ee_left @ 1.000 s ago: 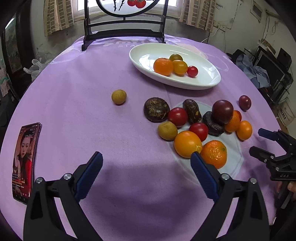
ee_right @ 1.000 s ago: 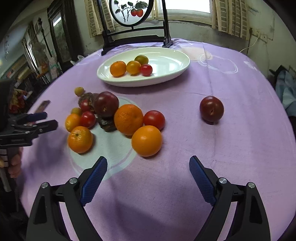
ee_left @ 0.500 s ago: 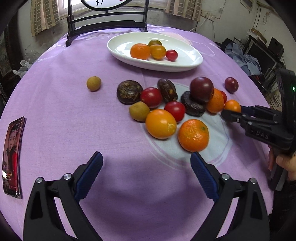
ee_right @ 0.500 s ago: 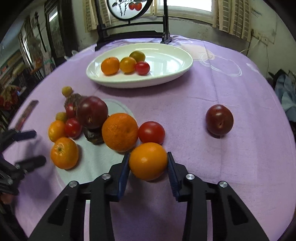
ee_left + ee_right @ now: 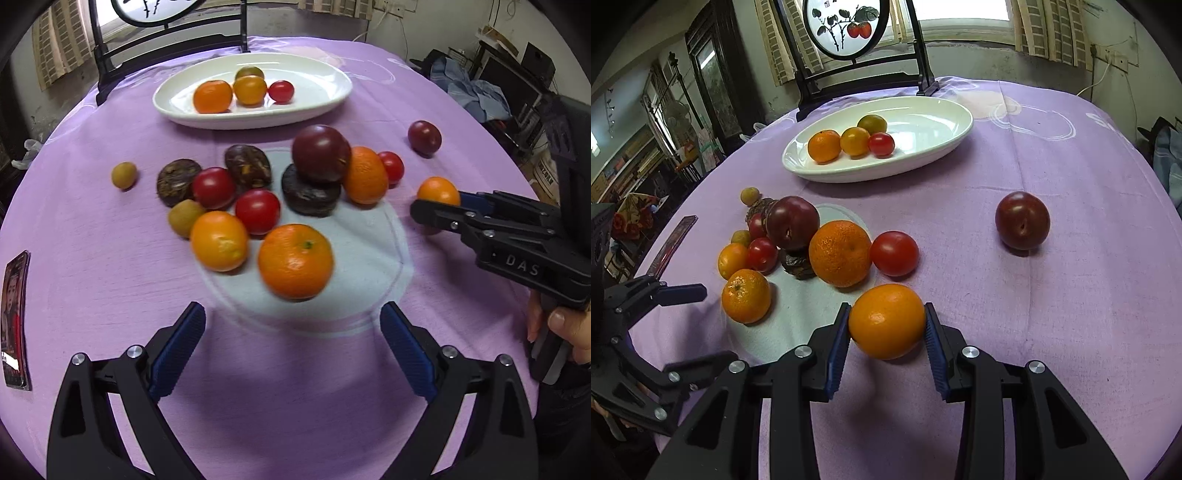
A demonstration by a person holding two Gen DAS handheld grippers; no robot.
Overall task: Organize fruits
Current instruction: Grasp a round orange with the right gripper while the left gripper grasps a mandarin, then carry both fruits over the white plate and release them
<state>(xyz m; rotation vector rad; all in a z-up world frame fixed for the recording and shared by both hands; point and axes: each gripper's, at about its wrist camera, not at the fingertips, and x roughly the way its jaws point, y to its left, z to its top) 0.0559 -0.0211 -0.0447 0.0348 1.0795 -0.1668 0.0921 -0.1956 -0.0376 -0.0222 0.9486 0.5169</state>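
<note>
My right gripper (image 5: 886,332) is shut on a smooth orange (image 5: 887,320) and holds it just above the purple cloth; it also shows in the left wrist view (image 5: 438,191). My left gripper (image 5: 291,347) is open and empty, just short of a rough orange (image 5: 294,260). A pile of oranges, red tomatoes, dark plums and brown fruits (image 5: 317,153) lies mid-table. A white oval plate (image 5: 923,122) at the back holds an orange (image 5: 823,146), two yellow-orange fruits and a small tomato (image 5: 881,144).
A lone dark plum (image 5: 1022,220) lies to the right on the cloth. A small yellow fruit (image 5: 124,175) lies apart at the left. A phone (image 5: 14,317) rests at the table's left edge. A black framed screen stand (image 5: 857,77) stands behind the plate.
My right gripper has closed on the smooth orange and lifted it slightly off the cloth. My left gripper has moved forward toward the pile, staying open.
</note>
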